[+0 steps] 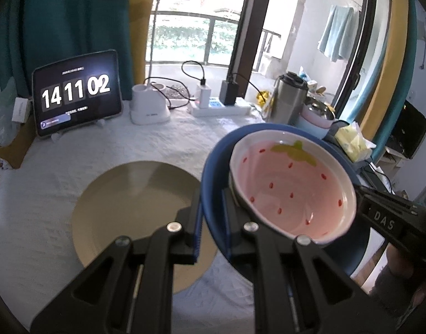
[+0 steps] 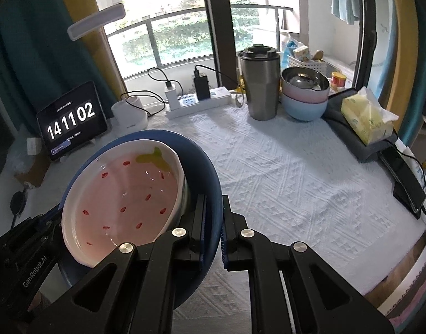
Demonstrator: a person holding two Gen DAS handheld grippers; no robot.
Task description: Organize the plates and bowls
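White textured tablecloth by the window. Left gripper and right gripper each pinch the round blue bowl's rim, mid-frame; pink strawberry-patterned ceramic bowl nested inside. Uneven tilt could slide it out over the tan round plate.

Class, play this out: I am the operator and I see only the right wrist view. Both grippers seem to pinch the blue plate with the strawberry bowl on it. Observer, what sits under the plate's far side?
Observer: A tan plate lies flat on the white tablecloth, beside and partly below the blue plate.
Operator: Where does the left gripper grip?
Observer: The left gripper clamps the blue plate's rim, just outside the strawberry bowl.
Operator: Anything near the tablet I miss?
Observer: The whole white lamp base stands right of the tablet.
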